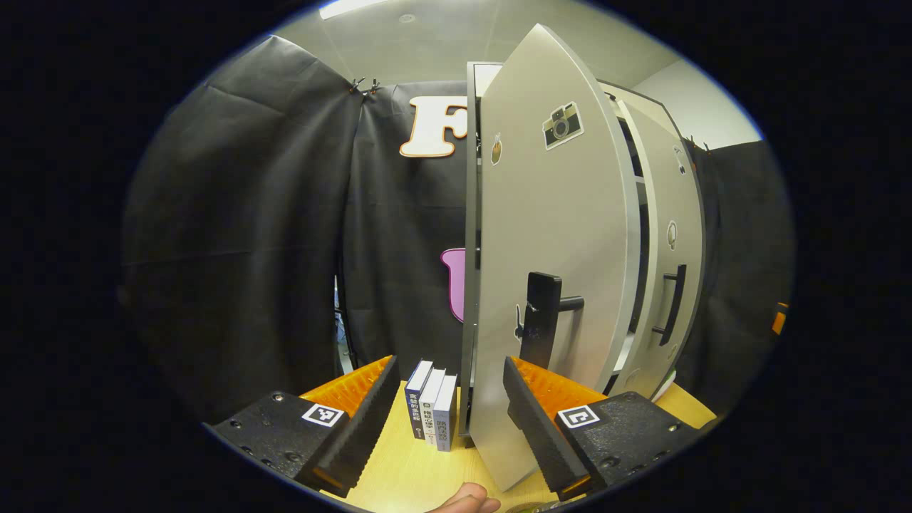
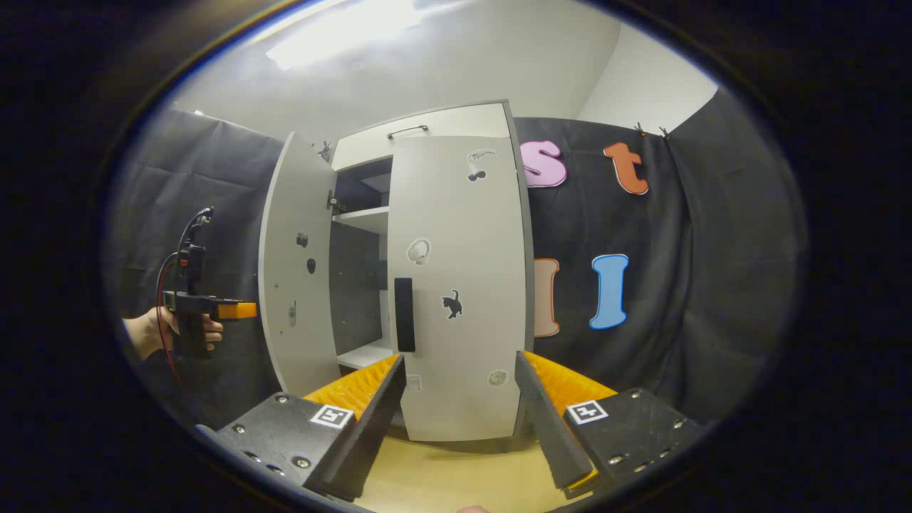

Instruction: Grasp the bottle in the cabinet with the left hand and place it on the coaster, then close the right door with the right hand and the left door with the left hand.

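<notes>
A grey cabinet [image 2: 427, 121] stands on a wooden table. Its left door [image 1: 556, 235] hangs partly open, swung out towards me, with a black handle [image 1: 540, 317]. My left gripper [image 1: 452, 420] is open with nothing between its fingers; its right finger overlaps the door's lower edge below the handle. Whether they touch I cannot tell. The right door [image 2: 459, 271] lies shut or nearly shut against the cabinet, its black handle [image 2: 404, 313] at its left edge. My right gripper [image 2: 459, 413] is open and empty, facing that door from a short way off. The left gripper [image 2: 246, 310] also appears far left, held in a hand.
Three books [image 1: 431, 410] stand upright on the table [image 1: 406, 470] just left of the cabinet. White shelves [image 2: 360, 217] are visible through the gap between the doors. Black cloth walls close in behind and on both sides. A fingertip [image 1: 467, 504] pokes in at the bottom edge.
</notes>
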Demonstrator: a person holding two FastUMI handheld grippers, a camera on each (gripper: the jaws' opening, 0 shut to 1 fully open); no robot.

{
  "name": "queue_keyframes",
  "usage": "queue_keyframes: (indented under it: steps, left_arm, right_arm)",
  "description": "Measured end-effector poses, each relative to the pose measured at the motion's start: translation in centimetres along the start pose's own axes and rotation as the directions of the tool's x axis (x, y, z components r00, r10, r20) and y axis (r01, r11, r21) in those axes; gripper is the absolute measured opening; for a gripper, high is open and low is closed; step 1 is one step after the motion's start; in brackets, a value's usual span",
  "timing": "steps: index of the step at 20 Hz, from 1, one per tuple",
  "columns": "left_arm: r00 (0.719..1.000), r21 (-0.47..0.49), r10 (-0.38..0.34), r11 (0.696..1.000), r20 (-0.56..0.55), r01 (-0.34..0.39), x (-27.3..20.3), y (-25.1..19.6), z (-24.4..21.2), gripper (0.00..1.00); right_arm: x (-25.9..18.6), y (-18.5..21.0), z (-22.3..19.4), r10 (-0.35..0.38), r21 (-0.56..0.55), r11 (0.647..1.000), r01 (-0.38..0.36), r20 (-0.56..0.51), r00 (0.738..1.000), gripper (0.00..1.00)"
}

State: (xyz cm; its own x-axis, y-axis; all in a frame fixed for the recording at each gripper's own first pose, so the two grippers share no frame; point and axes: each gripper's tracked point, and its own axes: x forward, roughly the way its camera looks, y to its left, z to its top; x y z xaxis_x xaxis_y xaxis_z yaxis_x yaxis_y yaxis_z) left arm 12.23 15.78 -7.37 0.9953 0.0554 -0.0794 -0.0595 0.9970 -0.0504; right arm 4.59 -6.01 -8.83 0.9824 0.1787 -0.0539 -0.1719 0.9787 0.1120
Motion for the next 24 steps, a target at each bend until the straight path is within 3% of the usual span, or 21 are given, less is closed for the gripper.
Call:
queue_keyframes:
  steps: [10, 12, 18, 19, 20, 24]
  left_arm:
    - [0.999, 0.009, -0.036, 0.999, 0.017, 0.035, 0.5, -2.9, 0.6, 0.94]
    - [0.999, 0.008, -0.043, 0.999, 0.021, 0.043, 0.7, -3.6, 0.9, 0.94]
    - [0.994, 0.027, -0.107, 0.994, 0.037, 0.106, 0.5, -7.7, 1.7, 0.93]
    - [0.992, 0.028, -0.119, 0.993, 0.046, 0.117, 0.2, -8.3, 2.0, 0.89]
    - [0.991, 0.032, -0.127, 0.992, 0.051, 0.125, -0.2, -8.9, 2.2, 0.94]
    - [0.989, 0.056, -0.132, 0.99, 0.064, 0.129, -2.2, -10.2, 2.3, 0.94]
  right_arm:
    - [-1.7, -1.3, -0.6, -0.032, 0.012, 0.999, 0.032, -0.013, 0.999, 0.9]
    - [-2.0, -1.9, -0.9, -0.048, 0.014, 0.999, 0.048, -0.02, 0.999, 0.94]
    - [-3.2, -2.8, -1.2, -0.076, 0.026, 0.997, 0.077, -0.031, 0.997, 0.93]
    - [-3.6, -2.9, -1.1, -0.076, 0.028, 0.997, 0.077, -0.032, 0.997, 0.93]
    - [-3.9, -3.0, -1.0, -0.078, 0.028, 0.996, 0.079, -0.03, 0.996, 0.93]
    - [-5.3, -3.4, -0.8, -0.079, 0.033, 0.996, 0.08, -0.032, 0.996, 0.94]
